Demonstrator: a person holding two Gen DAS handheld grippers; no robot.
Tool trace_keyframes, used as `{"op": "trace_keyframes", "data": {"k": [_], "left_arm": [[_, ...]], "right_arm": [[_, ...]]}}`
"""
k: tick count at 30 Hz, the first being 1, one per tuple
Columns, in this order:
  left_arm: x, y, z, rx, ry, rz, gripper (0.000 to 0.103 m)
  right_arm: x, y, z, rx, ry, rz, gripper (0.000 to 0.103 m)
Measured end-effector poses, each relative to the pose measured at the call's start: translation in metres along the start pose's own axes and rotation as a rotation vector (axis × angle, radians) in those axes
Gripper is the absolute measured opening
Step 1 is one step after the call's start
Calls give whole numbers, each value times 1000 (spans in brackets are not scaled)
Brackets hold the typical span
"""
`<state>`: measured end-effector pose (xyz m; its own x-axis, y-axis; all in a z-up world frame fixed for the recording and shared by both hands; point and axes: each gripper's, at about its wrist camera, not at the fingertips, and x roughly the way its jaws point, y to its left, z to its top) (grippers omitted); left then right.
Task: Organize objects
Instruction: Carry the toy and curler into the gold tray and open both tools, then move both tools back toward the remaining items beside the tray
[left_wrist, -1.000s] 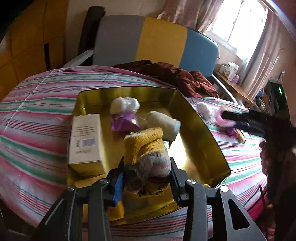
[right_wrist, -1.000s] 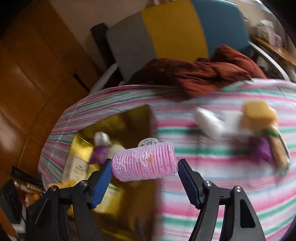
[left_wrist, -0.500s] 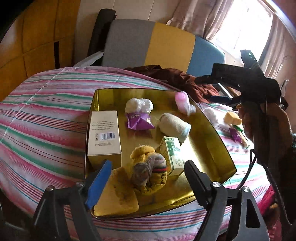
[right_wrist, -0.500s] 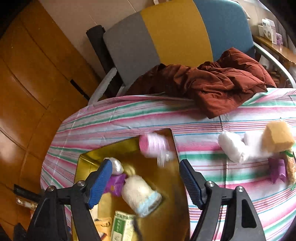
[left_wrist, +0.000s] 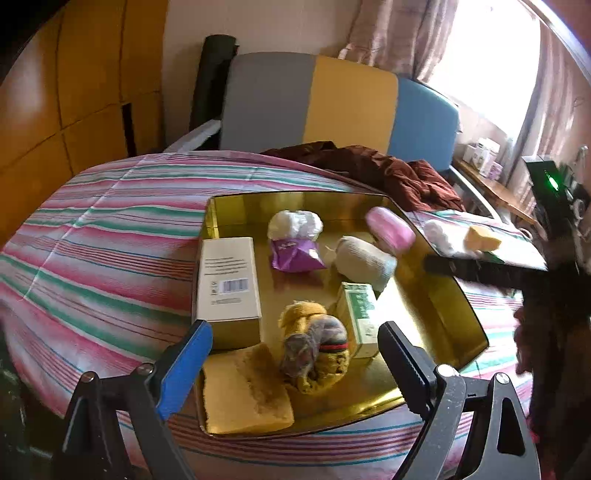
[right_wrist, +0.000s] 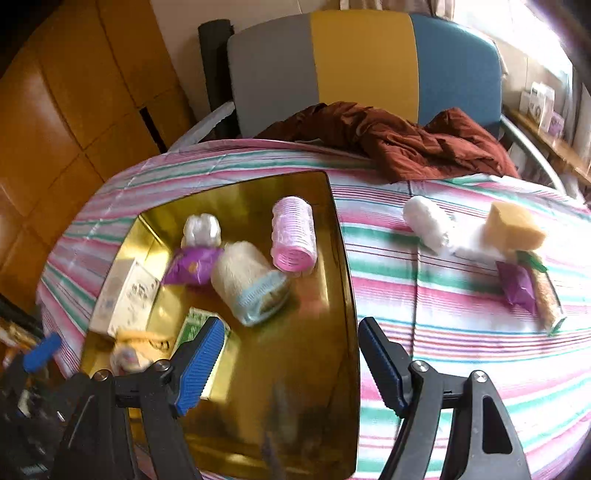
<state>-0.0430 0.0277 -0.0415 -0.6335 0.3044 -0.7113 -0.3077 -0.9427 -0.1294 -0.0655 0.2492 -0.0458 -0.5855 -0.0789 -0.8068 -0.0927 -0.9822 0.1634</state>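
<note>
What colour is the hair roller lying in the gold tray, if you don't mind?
Pink. The hair roller shows best in the right wrist view.

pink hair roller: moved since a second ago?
Yes. The pink hair roller was between the right gripper's fingers above the tablecloth; it now lies inside the gold tray, near its right wall.

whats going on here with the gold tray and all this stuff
A person is sorting small items into a gold tray on a striped tablecloth, a claw in each hand. The left claw is opening above a yellow sock bundle lying in the tray. The right claw is open and empty; a pink hair roller lies in the tray. A sponge and white roll wait outside.
</note>
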Motion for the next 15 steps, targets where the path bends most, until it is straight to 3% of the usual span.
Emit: {"op": "trace_keyframes", "data": {"k": [6,15], "left_arm": [[-9,3,1,-6,-40,31,100],[-16,-4,-1,17,-50,68,100]], "right_arm": [[-12,14,-18,-54,-19,-18,76],[-30,21,-27,-75,-51,-15,76]]}}
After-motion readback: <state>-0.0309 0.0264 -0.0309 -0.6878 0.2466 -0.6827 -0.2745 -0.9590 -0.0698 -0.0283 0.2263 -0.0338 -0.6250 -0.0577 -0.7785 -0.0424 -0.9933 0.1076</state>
